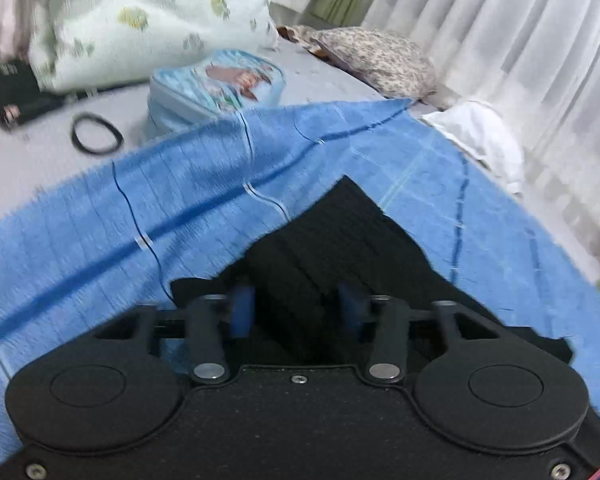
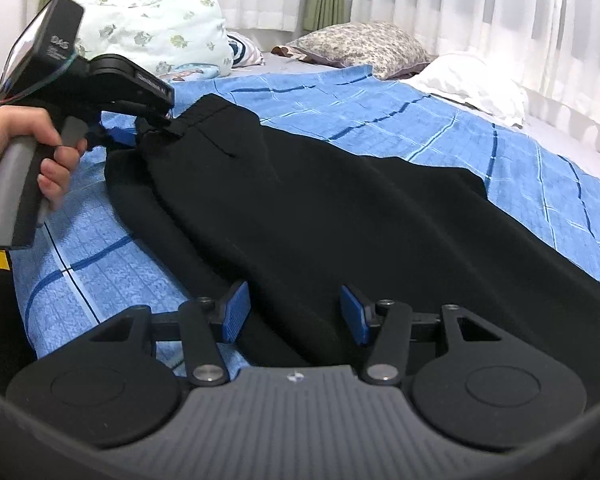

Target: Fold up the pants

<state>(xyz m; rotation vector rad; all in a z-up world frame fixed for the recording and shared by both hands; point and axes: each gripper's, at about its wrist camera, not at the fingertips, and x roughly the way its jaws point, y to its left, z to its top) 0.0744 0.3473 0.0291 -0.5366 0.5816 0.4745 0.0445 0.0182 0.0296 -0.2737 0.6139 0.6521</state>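
Note:
Black pants (image 2: 320, 200) lie lengthwise on a blue checked blanket (image 2: 420, 120) on the bed. My right gripper (image 2: 296, 312) is open, its blue pads on either side of the near end of the pants. My left gripper (image 1: 296, 308) is open at the waistband end (image 1: 340, 232), the black cloth between its blue pads. In the right wrist view the left gripper's body (image 2: 112, 76) sits at the waistband, held by a hand.
A floral quilt bundle (image 1: 140, 20), a light blue pouch (image 1: 220, 84) and a black hair band (image 1: 96, 134) lie beyond the blanket. A patterned pillow (image 2: 360, 46) and a white pillow (image 2: 472, 80) lie by the white curtains.

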